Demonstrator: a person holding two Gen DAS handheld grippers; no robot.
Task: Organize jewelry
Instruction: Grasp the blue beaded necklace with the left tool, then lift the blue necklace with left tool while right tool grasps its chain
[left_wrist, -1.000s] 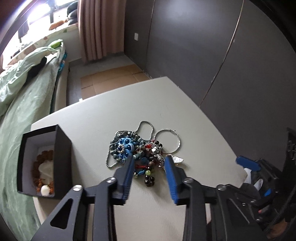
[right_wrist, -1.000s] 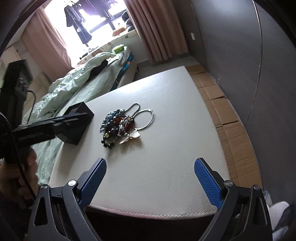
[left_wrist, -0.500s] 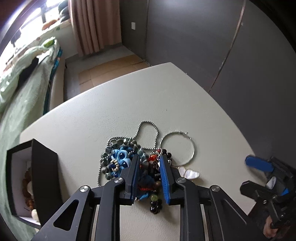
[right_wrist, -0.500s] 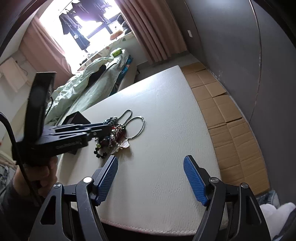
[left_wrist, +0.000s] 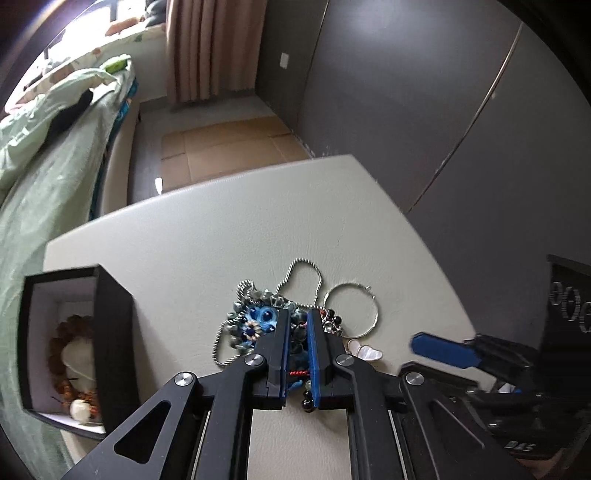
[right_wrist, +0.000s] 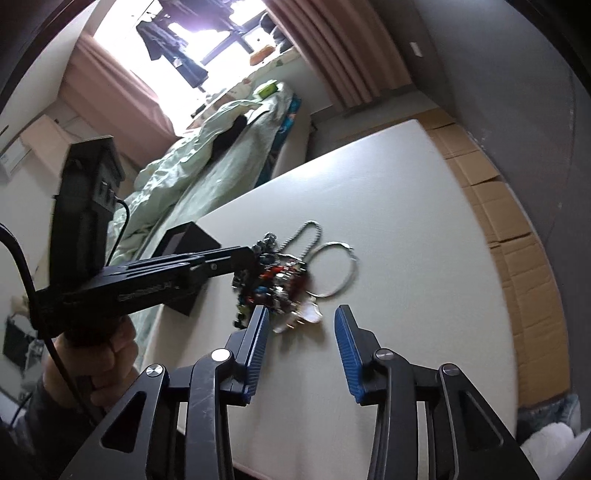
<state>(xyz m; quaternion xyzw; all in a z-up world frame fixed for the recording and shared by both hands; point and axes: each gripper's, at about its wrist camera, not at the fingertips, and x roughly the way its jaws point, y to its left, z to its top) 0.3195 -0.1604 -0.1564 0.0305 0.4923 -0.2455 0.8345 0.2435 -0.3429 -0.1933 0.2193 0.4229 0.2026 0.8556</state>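
- While one beaded bracelet sits inside the black box, our left gripper has just clenched on the jewelry pile right of it.
- Our right gripper, jaws narrowing but empty, hangs near; most jewelry remains unsorted.

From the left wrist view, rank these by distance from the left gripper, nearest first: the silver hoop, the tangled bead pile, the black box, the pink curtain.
1. Tangled bead pile: between the left gripper's closing pads.
2. Silver hoop: just right of the pile, on the table.
3. Black box: at the table's left edge, beads inside.
4. Pink curtain: far across the room, by the window.
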